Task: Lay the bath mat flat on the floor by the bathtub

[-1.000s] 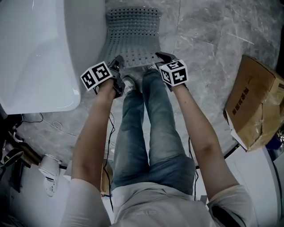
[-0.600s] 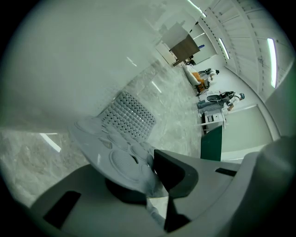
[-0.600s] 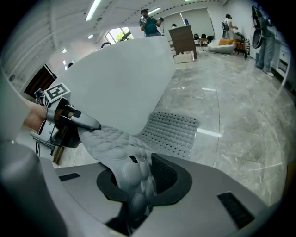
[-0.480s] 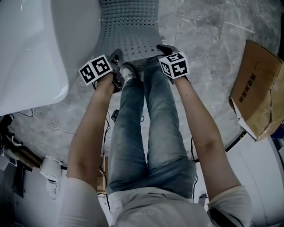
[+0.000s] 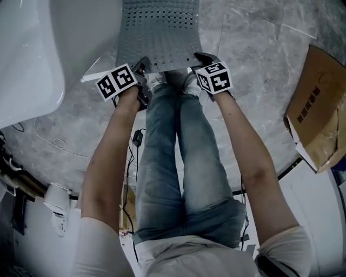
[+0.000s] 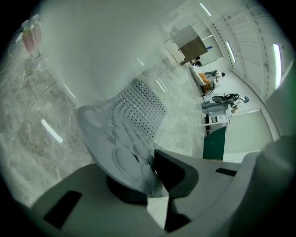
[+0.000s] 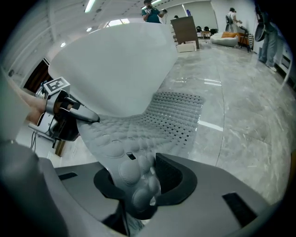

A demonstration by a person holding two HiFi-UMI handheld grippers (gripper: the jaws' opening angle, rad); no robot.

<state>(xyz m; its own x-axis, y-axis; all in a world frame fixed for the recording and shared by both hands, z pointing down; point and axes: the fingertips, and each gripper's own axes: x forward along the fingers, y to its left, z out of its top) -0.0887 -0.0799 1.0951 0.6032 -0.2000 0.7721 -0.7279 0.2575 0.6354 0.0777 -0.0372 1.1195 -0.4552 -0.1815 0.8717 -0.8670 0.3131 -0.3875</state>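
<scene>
In the head view the bath mat was cut off by the top edge. Its two near corners were covered by the left gripper and the right gripper. The bathtub was cropped at the left and top edges, and the cardboard box at the right edge. The print on the box was too small to be read. In the right gripper view the bath mat's corner was buried between the opening jaws. Distant figures along the upper edge were too small to be made out. In the left gripper view a pink object at the upper left was blurred and could not be named.
</scene>
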